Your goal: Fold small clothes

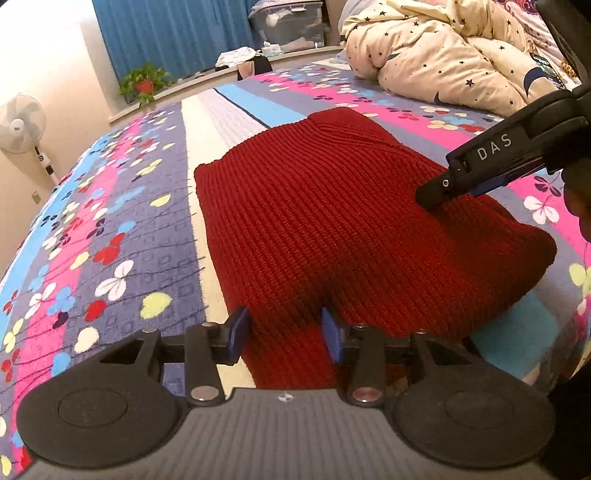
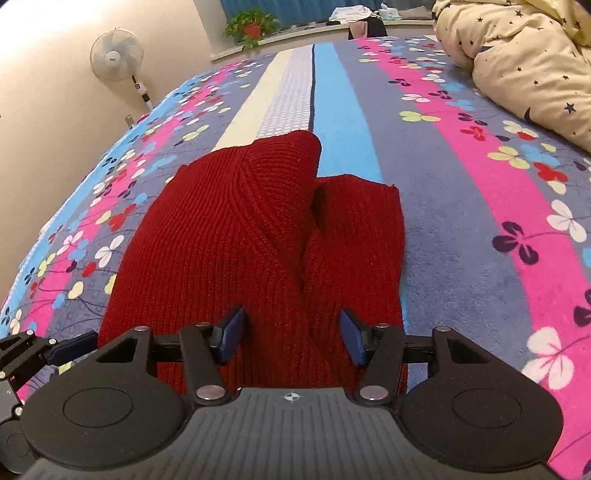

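Observation:
A dark red ribbed knit garment (image 1: 325,221) lies folded on the flowered bedspread (image 1: 110,229); it also shows in the right wrist view (image 2: 236,236), with a sleeve part folded over its middle. My left gripper (image 1: 284,332) is open, its blue pads on either side of the garment's near edge. My right gripper (image 2: 291,334) is open over the garment's near end. In the left wrist view the right gripper (image 1: 432,195) comes in from the right, its tip pressing on the knit.
A cream star-print duvet (image 1: 443,48) is bunched at the far right of the bed. A standing fan (image 2: 116,55) and a potted plant (image 2: 251,26) are beyond the bed's left side. A clear storage box (image 1: 288,22) stands by the blue curtain.

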Action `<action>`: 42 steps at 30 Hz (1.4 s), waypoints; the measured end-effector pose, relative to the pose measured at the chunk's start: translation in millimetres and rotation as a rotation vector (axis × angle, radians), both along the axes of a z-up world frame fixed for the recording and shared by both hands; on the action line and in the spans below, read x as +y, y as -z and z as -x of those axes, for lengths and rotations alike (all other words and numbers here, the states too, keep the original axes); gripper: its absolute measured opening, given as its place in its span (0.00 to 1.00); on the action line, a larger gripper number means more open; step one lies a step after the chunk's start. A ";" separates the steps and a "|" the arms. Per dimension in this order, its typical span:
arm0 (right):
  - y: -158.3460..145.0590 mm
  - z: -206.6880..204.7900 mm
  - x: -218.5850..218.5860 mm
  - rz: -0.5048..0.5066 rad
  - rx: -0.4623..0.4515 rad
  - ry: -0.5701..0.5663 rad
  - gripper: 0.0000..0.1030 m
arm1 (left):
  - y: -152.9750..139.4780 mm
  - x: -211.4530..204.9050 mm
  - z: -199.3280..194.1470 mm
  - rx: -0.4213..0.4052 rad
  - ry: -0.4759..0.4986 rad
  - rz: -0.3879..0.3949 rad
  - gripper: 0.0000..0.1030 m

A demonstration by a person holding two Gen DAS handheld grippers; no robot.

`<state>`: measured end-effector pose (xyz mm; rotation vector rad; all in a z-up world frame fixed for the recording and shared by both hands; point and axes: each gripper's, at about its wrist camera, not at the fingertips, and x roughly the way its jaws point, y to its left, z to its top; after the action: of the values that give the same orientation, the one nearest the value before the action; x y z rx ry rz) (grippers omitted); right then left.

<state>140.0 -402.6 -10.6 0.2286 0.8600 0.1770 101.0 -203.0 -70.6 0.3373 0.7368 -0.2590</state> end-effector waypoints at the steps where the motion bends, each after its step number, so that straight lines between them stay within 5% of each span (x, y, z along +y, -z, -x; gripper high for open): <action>1: -0.5 0.2 -0.6 -0.012 -0.002 -0.003 0.45 | -0.7 0.1 -0.1 0.003 -0.001 0.003 0.47; 6: -5.2 9.4 3.6 -0.007 -0.050 -0.032 0.14 | -10.0 -2.7 10.2 0.016 -0.013 0.016 0.47; 12: -33.2 29.6 -32.6 -0.267 -0.197 0.023 0.11 | -26.7 9.1 0.0 0.067 -0.027 0.105 0.60; 17: -48.1 47.6 -41.1 -0.259 -0.276 0.032 0.11 | -50.8 18.7 -8.2 0.084 -0.033 0.195 0.64; 19: -43.1 47.3 -46.6 -0.233 -0.219 0.064 0.10 | -55.8 17.8 -10.1 0.071 -0.020 0.202 0.64; 24: 7.8 22.7 -52.7 -0.137 0.123 0.150 0.12 | -31.8 18.8 -21.5 0.153 -0.002 0.206 0.71; 27: 2.4 19.1 -46.6 -0.120 0.089 0.137 0.18 | -33.5 25.6 -25.2 0.164 -0.002 0.212 0.72; 29: -2.5 20.9 -50.5 -0.158 0.059 0.176 0.41 | -39.0 32.1 -31.7 0.189 -0.011 0.236 0.72; 33: -13.7 14.4 -52.4 -0.144 -0.038 0.218 0.63 | -50.1 49.6 -53.9 0.170 -0.071 0.303 0.73; 35: -6.9 6.9 -51.6 -0.140 -0.007 0.220 0.78 | -49.5 57.8 -71.3 0.181 -0.115 0.344 0.78; 39: 16.6 -10.1 -46.6 -0.133 0.122 0.243 0.85 | -27.8 71.9 -118.9 0.322 -0.172 0.460 0.84; 42: 22.3 -14.2 -45.2 -0.162 0.143 0.249 0.89 | -16.1 75.3 -140.8 0.341 -0.190 0.514 0.90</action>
<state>154.2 -447.8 -32.9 0.5015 0.9511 -0.0032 241.7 -127.7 -54.5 -0.2716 0.9988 -0.3188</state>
